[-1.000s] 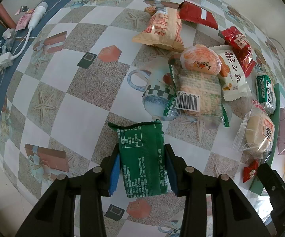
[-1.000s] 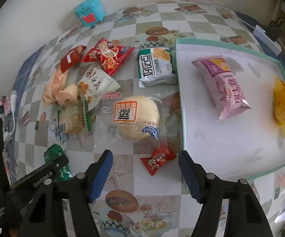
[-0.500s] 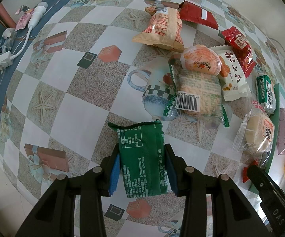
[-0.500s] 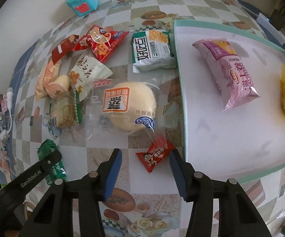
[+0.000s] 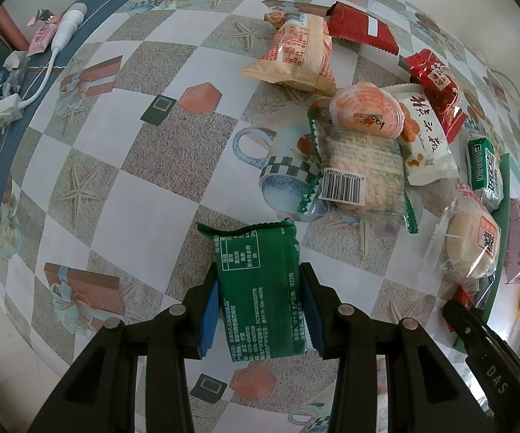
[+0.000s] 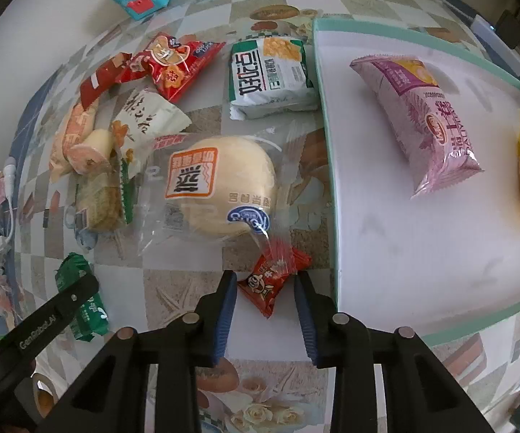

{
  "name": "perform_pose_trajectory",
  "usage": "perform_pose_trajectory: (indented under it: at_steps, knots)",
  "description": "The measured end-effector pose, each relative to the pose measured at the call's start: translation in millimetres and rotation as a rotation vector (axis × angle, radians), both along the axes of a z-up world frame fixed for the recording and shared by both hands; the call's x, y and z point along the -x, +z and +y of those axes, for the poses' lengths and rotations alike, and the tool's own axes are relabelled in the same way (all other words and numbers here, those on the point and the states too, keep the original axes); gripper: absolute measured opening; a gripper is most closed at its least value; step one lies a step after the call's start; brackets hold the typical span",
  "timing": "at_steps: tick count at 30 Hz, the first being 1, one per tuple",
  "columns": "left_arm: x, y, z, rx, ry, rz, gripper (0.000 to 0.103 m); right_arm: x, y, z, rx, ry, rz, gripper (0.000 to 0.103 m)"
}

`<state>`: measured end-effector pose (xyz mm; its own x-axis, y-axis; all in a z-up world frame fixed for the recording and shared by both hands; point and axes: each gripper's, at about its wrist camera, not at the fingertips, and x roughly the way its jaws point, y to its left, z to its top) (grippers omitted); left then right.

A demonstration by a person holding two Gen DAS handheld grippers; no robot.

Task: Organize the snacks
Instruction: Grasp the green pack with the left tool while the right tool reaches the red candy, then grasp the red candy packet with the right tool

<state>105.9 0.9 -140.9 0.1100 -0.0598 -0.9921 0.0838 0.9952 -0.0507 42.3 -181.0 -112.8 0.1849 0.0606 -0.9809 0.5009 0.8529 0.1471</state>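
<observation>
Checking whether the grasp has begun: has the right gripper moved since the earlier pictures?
Yes. The right gripper has come down toward the small red packet, jaws closing around it beside the tray.

The left gripper (image 5: 259,306) points straight down at the tabletop, its blue pads (image 5: 210,315) pressed flat against both long sides of a green packet (image 5: 260,288). The right gripper (image 6: 264,301) also points steeply down, its jaws closing around a small red packet (image 6: 272,283) that lies between them; the pads sit just beside its edges, contact unclear.
</observation>
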Motion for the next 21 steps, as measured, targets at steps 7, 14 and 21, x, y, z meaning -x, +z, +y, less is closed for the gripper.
perform_pose_trajectory:
  at_steps: [7, 14, 21]
  knots:
    - [0.1, 0.0, 0.2, -0.003, 0.001, 0.006, 0.043, -8.6, -7.7, 3.1, 0.021, 0.005, 0.003, 0.033]
    - [0.2, 0.2, -1.9, -0.002, 0.005, 0.006, 0.043, -10.9, -6.5, 6.2, 0.060, 0.017, 0.013, 0.022]
    - [-0.4, 1.4, 5.5, 0.006, 0.030, 0.003, 0.042, -10.4, -1.0, 10.1, 0.068, 0.024, 0.000, 0.020]
